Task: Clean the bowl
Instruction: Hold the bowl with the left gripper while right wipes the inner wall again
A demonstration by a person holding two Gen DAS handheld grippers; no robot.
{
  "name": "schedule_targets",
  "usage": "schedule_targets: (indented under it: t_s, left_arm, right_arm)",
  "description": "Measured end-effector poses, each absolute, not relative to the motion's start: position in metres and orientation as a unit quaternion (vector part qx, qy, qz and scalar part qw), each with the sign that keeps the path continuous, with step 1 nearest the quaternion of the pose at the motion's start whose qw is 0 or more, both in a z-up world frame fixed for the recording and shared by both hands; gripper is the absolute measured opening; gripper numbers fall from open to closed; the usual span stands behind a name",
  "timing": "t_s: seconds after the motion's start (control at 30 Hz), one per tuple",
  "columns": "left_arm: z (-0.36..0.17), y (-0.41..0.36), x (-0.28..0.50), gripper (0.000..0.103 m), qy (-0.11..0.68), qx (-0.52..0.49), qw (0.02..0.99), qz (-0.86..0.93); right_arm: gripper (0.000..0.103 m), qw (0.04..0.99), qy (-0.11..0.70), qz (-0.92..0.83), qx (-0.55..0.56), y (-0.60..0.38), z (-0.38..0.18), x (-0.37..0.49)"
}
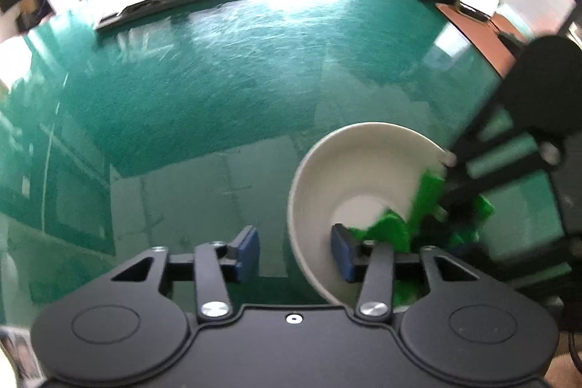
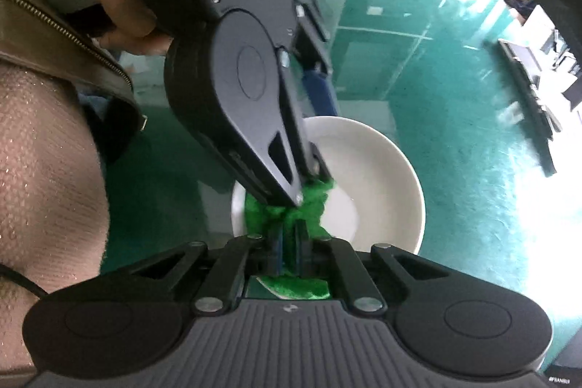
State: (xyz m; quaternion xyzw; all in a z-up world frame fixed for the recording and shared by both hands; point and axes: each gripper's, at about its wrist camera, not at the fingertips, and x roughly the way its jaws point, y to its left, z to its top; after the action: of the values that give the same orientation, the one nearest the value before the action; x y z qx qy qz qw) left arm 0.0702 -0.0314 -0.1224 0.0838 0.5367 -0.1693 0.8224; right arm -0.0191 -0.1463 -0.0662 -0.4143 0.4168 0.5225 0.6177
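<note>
Fingers of the right gripper (image 2: 289, 239) pinch a green scouring pad (image 2: 309, 202) low inside the white bowl (image 2: 393, 170), whose near rim the left gripper (image 1: 295, 251) clamps; scrubbing well likely needs firm circular strokes against that steadying hold.

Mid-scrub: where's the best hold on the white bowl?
Its thin rim wall, from above, one finger inside and one outside, as the left gripper straddles it now. The bowl sits mouth up, so the rim is open to pinch, just beside the green scrubber.
</note>
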Motion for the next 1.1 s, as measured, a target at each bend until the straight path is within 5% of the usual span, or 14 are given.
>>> schedule_targets:
  t_s: [0.33, 0.47, 0.6, 0.77, 0.93, 1.1]
  left_arm:
    - [-0.123, -0.037, 0.061, 0.024, 0.524, 0.083, 0.832, -0.16]
    - [-0.123, -0.039, 0.058, 0.029, 0.52, 0.077, 0.836, -0.156]
    - [-0.125, -0.038, 0.057, 0.049, 0.518, 0.08, 0.841, -0.133]
    - [-0.127, -0.029, 0.061, 0.048, 0.525, 0.041, 0.837, -0.145]
    - [-0.125, -0.037, 0.06, 0.036, 0.527, 0.054, 0.829, -0.177]
    - [-0.125, -0.046, 0.056, 0.051, 0.525, 0.082, 0.828, -0.179]
  right_arm:
    - [0.007, 0.625, 0.297, 0.484, -0.536, -0.132, -0.082, -0.033]
    - [0.008, 0.626, 0.327, 0.468, -0.531, -0.141, -0.08, -0.036]
    - [0.009, 0.618, 0.372, 0.478, -0.501, -0.135, -0.083, -0.034]
    - [0.01, 0.613, 0.385, 0.486, -0.489, -0.129, -0.087, -0.03]
    - [0.01, 0.611, 0.387, 0.492, -0.484, -0.129, -0.089, -0.029]
    - [0.01, 0.613, 0.384, 0.493, -0.484, -0.131, -0.09, -0.025]
